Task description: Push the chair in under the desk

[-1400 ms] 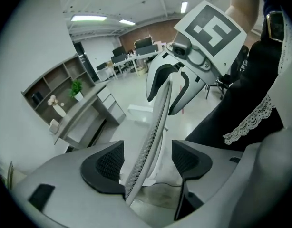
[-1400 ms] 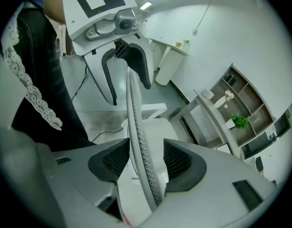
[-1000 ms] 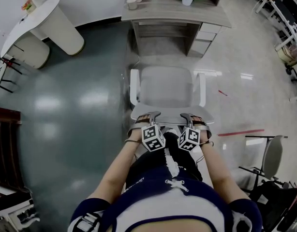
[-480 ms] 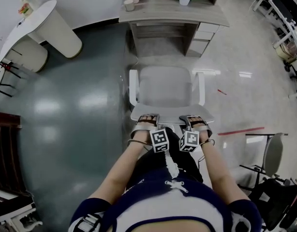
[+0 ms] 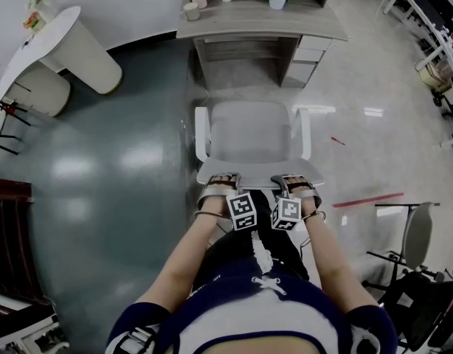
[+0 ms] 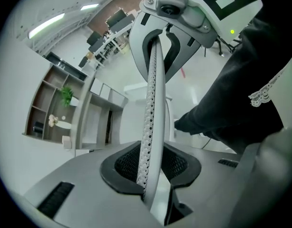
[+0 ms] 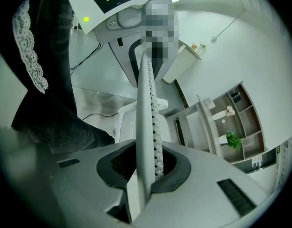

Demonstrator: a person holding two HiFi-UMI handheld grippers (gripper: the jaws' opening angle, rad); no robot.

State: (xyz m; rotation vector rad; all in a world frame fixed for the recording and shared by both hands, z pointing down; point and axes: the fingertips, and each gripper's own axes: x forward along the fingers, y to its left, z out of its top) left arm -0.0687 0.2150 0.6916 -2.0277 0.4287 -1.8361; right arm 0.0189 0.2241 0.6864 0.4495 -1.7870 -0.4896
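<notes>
Grey plastic jaws, 2 pairs: left gripper (image 5: 225, 180) and right gripper (image 5: 293, 180) have just been closing and now pinch the backrest rim (image 6: 153, 118) of the white chair (image 5: 252, 131). The frame is stiff, the mesh soft, and it should roll lightly, so hold the rim and push evenly. The chair stands near of the desk (image 5: 256, 24), not yet under it. The gripper views show each bite; only the head view shows both grips together.

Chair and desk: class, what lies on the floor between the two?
Nothing: the head view shows only bare floor between the chair and the desk.
</notes>
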